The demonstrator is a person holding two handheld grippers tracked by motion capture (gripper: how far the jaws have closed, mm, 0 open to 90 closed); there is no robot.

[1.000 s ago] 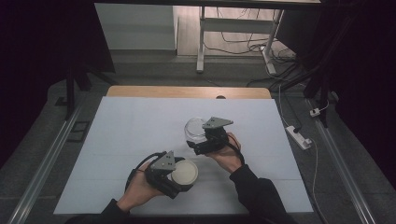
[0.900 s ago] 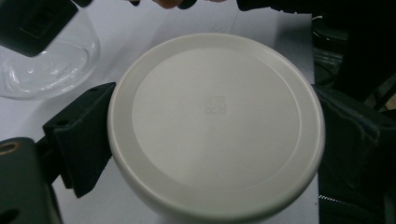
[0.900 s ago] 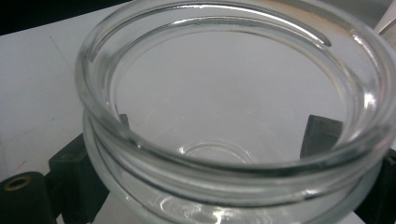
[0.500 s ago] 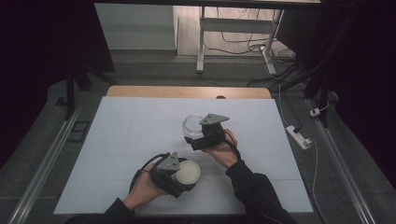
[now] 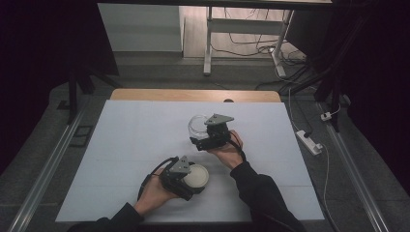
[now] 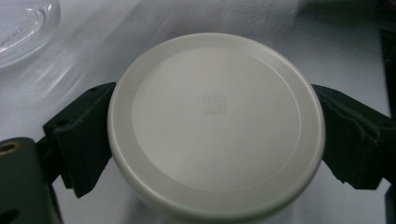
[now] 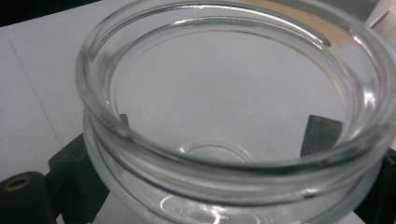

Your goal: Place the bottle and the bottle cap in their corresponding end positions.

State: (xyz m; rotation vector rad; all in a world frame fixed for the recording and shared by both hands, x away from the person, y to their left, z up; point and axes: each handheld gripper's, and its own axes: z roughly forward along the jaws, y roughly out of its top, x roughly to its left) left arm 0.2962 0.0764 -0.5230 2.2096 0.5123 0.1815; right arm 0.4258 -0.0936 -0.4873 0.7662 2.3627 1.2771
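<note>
A round cream lid (image 6: 215,126) sits between the jaws of my left gripper (image 5: 186,180), which is shut on its rim near the table's front; the lid (image 5: 196,177) faces up. My right gripper (image 5: 209,137) is at mid-table, shut on a clear glass jar (image 5: 197,124) with an open, empty mouth. In the right gripper view the jar (image 7: 233,112) is close up, its black jaws pressed against both sides. The jar's edge (image 6: 23,23) shows at the upper left of the left gripper view.
The white table top (image 5: 130,140) has a wooden far edge (image 5: 193,94). A power strip (image 5: 307,141) lies on the floor to the right. A metal stand (image 5: 208,43) and cables sit beyond the table.
My left gripper has carried the lid a little to the right and toward the jar. The right gripper with the jar has barely shifted.
</note>
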